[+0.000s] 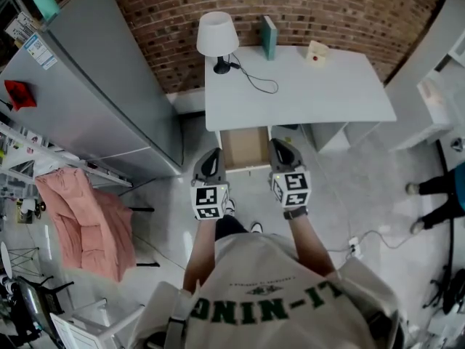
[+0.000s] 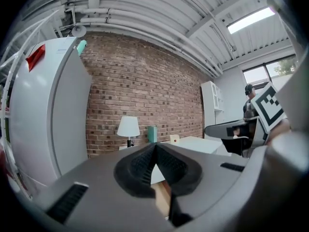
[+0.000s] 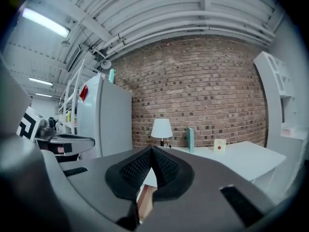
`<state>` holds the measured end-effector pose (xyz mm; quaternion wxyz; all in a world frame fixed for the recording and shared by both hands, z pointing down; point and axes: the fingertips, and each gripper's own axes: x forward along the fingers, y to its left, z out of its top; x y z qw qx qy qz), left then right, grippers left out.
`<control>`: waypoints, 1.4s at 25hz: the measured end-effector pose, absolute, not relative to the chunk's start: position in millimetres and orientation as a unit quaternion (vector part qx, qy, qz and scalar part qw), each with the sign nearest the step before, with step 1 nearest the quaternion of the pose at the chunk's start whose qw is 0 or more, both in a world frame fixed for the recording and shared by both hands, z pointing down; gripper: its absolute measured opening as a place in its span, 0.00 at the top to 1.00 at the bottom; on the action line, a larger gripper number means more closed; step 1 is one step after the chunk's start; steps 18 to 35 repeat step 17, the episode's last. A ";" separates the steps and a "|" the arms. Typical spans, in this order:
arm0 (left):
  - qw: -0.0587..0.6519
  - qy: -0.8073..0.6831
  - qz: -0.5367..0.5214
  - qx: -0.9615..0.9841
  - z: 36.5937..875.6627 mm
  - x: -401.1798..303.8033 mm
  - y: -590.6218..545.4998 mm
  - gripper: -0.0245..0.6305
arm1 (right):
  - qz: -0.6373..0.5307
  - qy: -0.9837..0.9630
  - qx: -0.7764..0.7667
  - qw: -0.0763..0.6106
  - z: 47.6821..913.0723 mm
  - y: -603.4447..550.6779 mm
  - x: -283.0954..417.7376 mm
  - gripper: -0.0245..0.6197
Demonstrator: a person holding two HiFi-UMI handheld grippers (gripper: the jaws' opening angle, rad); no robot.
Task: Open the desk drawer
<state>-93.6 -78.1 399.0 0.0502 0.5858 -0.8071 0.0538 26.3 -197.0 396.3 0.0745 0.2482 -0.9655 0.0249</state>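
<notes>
Drawer of light wood [image 1: 245, 147] sits pulled out from front edge of white rectangular desk [image 1: 320, 97], so task looks done; left gripper [image 1: 212, 154] and right gripper [image 1: 280, 146] flank drawer front, jaws pinched together, empty.

In both gripper views, your jaws hide all but a sliver of the light-wood desk drawer [image 2: 161, 197]. Head view's right edge cuts off a bystander's dark-trousered legs [image 1: 436, 185].
</notes>
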 end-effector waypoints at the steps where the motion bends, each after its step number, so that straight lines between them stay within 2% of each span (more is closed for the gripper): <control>1: 0.050 -0.806 0.049 0.588 398.9 -93.0 -79.2 0.97 | 0.027 -0.965 0.251 0.076 397.3 -197.7 26.2 0.96; 11: 0.064 -0.790 0.026 0.609 401.5 -92.7 -98.6 0.97 | 0.029 -0.960 0.269 0.070 397.9 -219.0 27.4 0.96; 17: 0.085 -0.769 -0.002 0.633 422.5 -109.4 -133.3 0.97 | 0.029 -0.963 0.260 0.060 395.9 -244.1 2.0 0.96; 35: 0.085 -0.769 -0.002 0.633 422.5 -109.4 -133.3 0.97 | 0.029 -0.963 0.260 0.060 395.9 -244.1 2.0 0.96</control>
